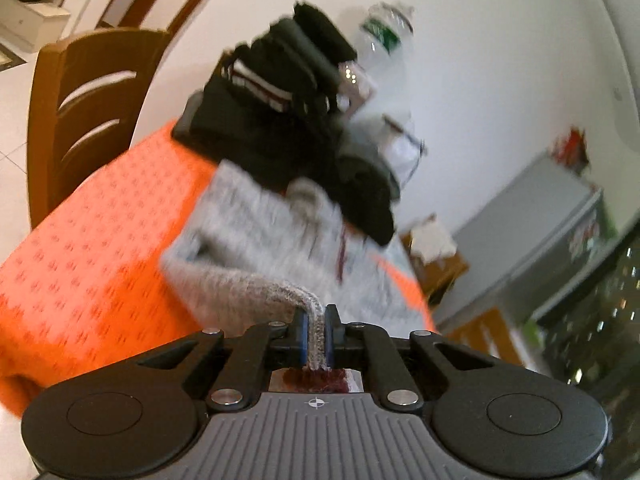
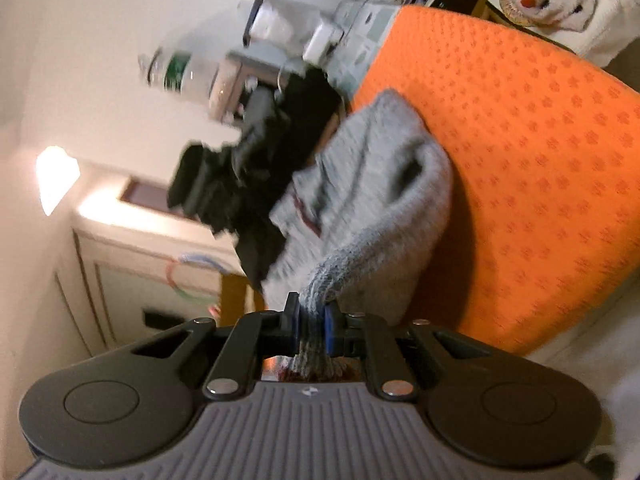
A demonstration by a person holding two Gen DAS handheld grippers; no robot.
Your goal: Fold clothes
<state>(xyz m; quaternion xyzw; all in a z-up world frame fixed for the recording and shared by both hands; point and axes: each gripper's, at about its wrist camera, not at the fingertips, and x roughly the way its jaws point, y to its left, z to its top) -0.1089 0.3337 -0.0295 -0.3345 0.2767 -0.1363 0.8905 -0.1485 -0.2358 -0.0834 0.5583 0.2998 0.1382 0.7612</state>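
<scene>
Both the left tongs point(image 1: 316, 334) and right tongs point(image 2: 312, 326) pinched edges of the grey knitted garment point(image 1: 256, 248). Its body hung away from them toward the far orange patterned surface point(image 1: 100, 248), equally near either hand.

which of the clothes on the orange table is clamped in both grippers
The grey knit garment: the left gripper and the right gripper each pinch an edge. The black clothes lie behind, untouched.

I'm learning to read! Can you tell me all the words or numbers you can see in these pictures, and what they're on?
No words or numbers can be read here.
Green label on the clear bottle: too blurred to read.
Dark red marks on the grey garment: blurred, no letters can be made out.
Orange tablecloth: only a repeating pattern, no words.
</scene>
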